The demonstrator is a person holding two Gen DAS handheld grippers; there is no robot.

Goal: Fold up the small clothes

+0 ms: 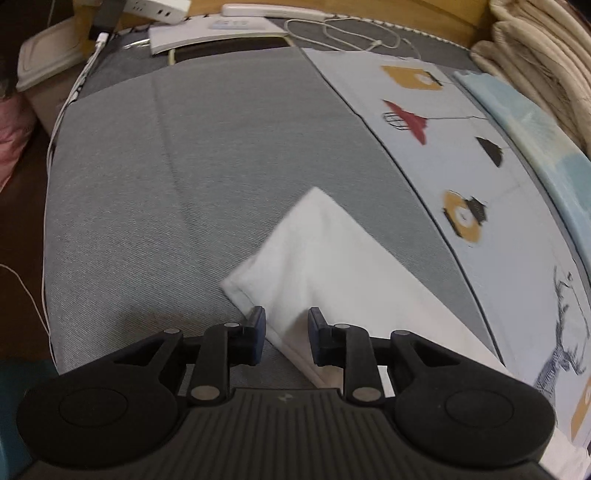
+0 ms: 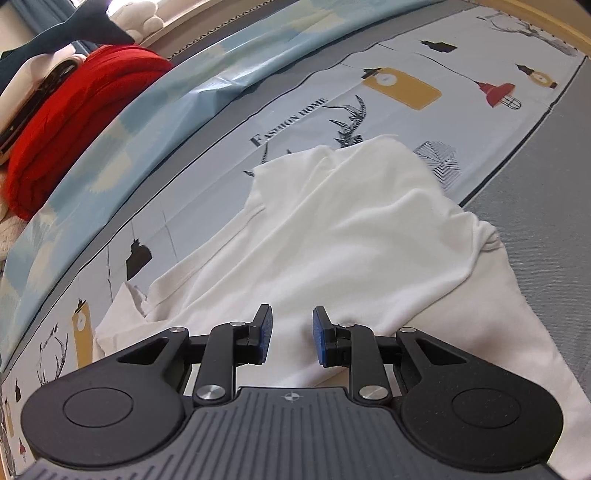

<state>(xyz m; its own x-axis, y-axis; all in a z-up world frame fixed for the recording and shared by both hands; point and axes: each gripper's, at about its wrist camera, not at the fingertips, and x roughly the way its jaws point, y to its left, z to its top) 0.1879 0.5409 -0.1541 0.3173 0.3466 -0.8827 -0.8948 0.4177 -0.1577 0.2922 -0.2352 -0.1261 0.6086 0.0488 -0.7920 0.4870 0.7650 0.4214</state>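
A white garment [image 1: 325,258] lies flat on the grey bed surface [image 1: 166,177], one hemmed corner pointing away from me. My left gripper [image 1: 286,319] hovers over its near hem with the jaws apart; cloth shows in the gap, but the pads do not press on it. In the right wrist view the same white garment [image 2: 351,229] lies rumpled, partly on a printed sheet [image 2: 406,92], with a fold across its middle. My right gripper [image 2: 291,319] hangs just above it, jaws apart, holding nothing.
A printed sheet [image 1: 443,155] runs along the right of the grey surface. A power strip [image 1: 159,9], white cables [image 1: 343,33] and a book [image 1: 214,31] lie at the far edge. Folded beige blankets [image 1: 535,62] and a red folded cloth [image 2: 74,122] sit beyond the sheet.
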